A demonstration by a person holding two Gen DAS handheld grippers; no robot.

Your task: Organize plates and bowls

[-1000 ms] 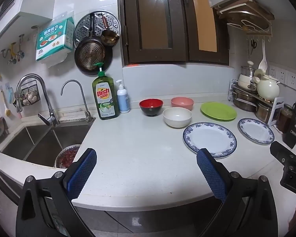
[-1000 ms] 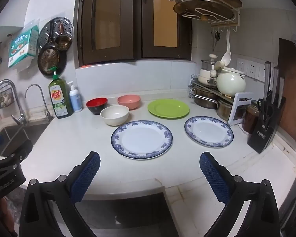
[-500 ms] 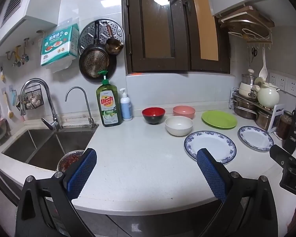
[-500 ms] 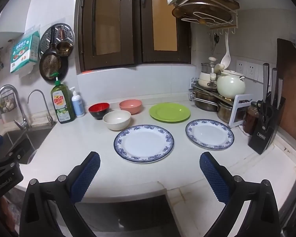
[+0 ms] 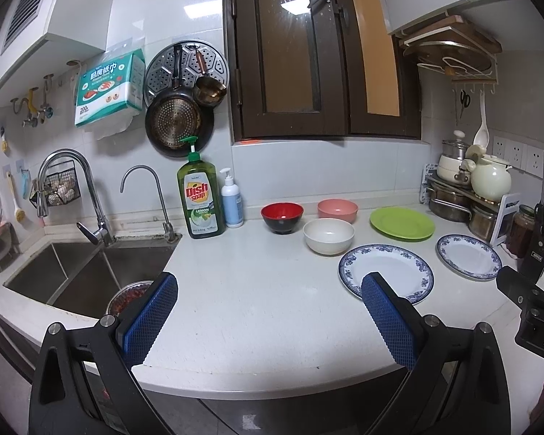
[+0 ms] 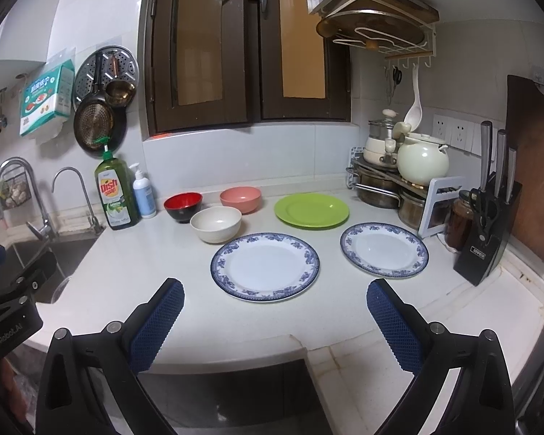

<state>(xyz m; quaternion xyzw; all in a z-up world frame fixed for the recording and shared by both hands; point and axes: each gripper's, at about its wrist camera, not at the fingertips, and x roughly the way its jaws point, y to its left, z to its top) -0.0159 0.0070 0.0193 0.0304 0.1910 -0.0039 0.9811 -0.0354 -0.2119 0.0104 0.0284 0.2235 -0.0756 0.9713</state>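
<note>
**A:** What is on the counter?

**B:** A white kitchen counter holds six dishes, none stacked. Three bowls cluster near the back wall: a red-and-black bowl, a pink bowl and a cream bowl just in front of them. To their right lie a green plate, a large blue-rimmed plate and a smaller blue-rimmed plate, all flat and apart.

**A:** And the grippers?

**B:** Both hang over the counter's near edge, empty. The left gripper has its jaws wide apart, aimed at bare counter beside the sink. The right gripper is equally spread, facing the large plate.

**A:** Why so?

**B:** Probably readiness: wide jaws suit a plate rim or bowl wall. Sorting seems not yet begun, and like shapes sit near each other, so stacking should be easy.
</note>
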